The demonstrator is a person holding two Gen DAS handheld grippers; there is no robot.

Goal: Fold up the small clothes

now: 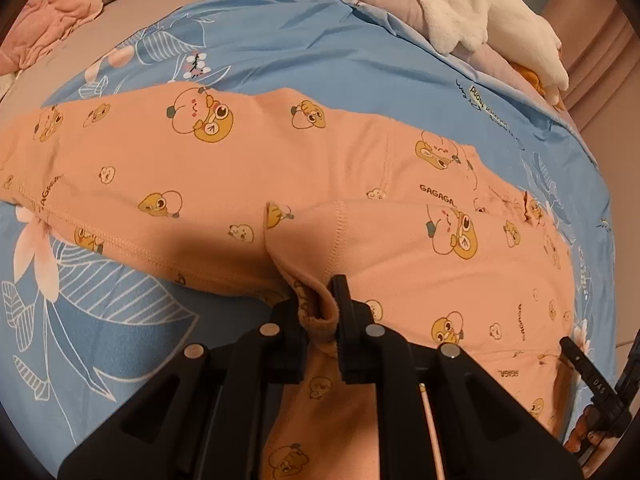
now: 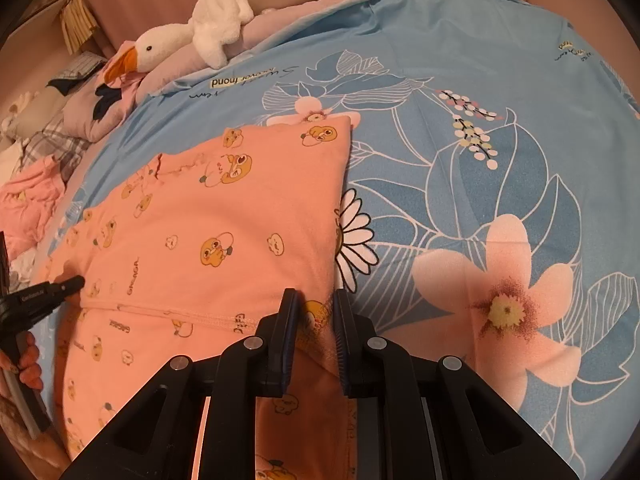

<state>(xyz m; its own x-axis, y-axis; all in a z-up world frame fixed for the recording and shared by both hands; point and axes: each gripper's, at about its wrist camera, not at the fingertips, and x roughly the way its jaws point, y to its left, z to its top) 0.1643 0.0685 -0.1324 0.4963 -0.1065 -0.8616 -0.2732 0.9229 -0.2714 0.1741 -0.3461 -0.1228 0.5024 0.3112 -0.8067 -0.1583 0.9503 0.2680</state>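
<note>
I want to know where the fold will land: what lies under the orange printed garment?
The orange garment lies on a blue floral sheet, which shows all around it. Whatever is beneath the sheet, or directly under the garment's middle, is covered and cannot be seen.

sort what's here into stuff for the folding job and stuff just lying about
For the job:
- orange pyjama top, spread on the bedspread
- left tongs, shut on its fabric
- right tongs, at its hem edge

Lying about:
- blue flowered bedspread
- white toy goose
- pink clothes pile
</note>
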